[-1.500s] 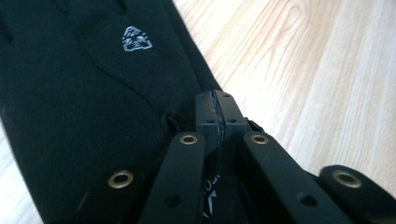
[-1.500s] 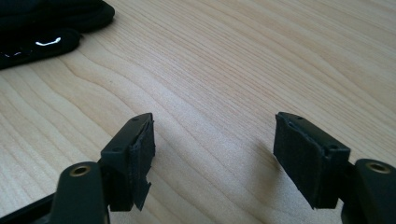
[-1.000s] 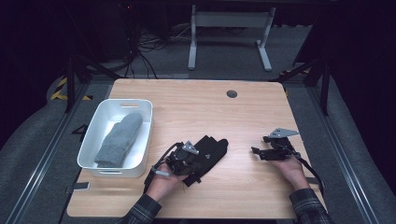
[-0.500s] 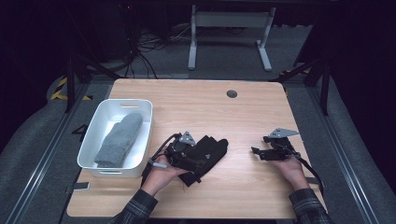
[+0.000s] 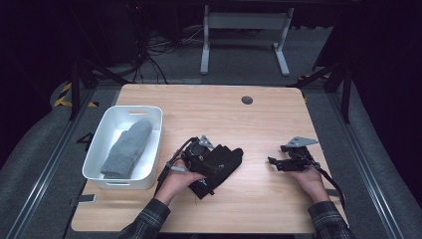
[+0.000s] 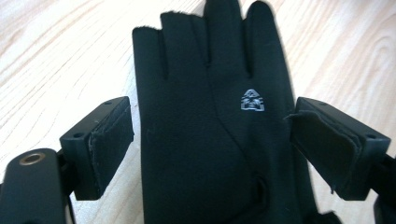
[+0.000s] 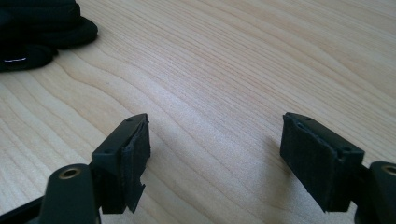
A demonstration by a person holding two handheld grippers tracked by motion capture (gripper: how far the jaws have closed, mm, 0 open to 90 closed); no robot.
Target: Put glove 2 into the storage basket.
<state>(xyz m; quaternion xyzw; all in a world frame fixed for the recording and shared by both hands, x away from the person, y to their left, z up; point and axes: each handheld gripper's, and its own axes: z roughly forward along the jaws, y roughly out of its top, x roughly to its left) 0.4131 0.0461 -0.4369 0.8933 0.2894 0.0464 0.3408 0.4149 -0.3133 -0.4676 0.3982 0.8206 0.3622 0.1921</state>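
Left gripper (image 5: 206,160), jaws just opened and now apart astride the black glove (image 6: 210,140), has released it; next, regrip toward the white bin (image 5: 102,172) at nine o'clock

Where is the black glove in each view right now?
High view: black glove lies at table centre, right of the white bin.
Left gripper view: it lies flat between the open jaws, logo up.
Right gripper view: its edge sits in the top-left corner.
Shared landmark: the wooden table.
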